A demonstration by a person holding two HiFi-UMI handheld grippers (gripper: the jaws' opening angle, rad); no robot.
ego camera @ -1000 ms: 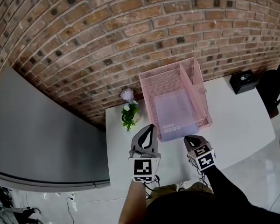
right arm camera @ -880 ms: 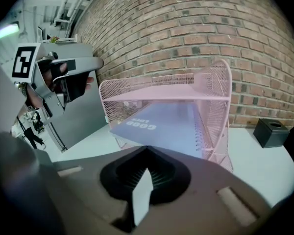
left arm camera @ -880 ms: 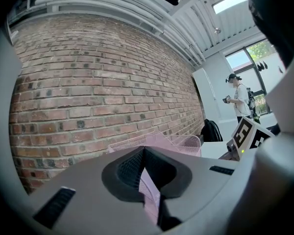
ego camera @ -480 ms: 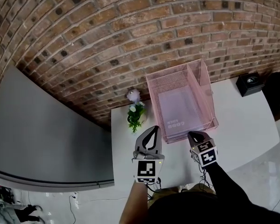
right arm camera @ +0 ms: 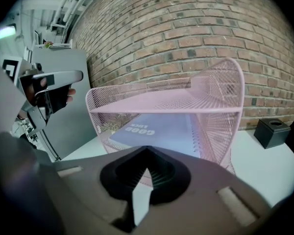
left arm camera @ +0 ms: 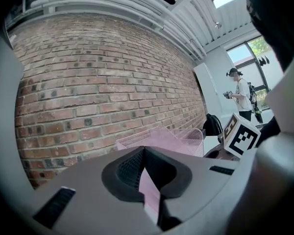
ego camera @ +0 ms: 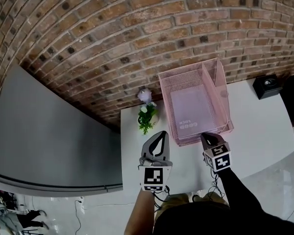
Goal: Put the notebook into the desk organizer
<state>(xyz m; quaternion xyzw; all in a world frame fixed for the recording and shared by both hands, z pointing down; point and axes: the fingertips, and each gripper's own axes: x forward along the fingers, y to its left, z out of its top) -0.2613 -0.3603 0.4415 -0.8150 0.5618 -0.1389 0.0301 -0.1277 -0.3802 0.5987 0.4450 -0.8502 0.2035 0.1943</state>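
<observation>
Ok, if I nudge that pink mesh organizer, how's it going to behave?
The organizer is thin wire mesh, so it is probably light and apt to slide on the smooth white table. Its walls likely flex. The notebook inside probably adds little weight.

Grey left tongs (ego camera: 160, 134) and right tongs (ego camera: 205, 136) bear black-and-white marker cubes (ego camera: 154, 178).

White lettering reading "GOOD LUCK" is displayed on the lavender cover of the notebook (right arm camera: 161, 127), pictured inside the pink mesh desk organizer (right arm camera: 218, 89). Black-and-white square markers are borne on the cubes of the left gripper (ego camera: 159, 135) and right gripper (ego camera: 205, 136). No other print can be read.
</observation>
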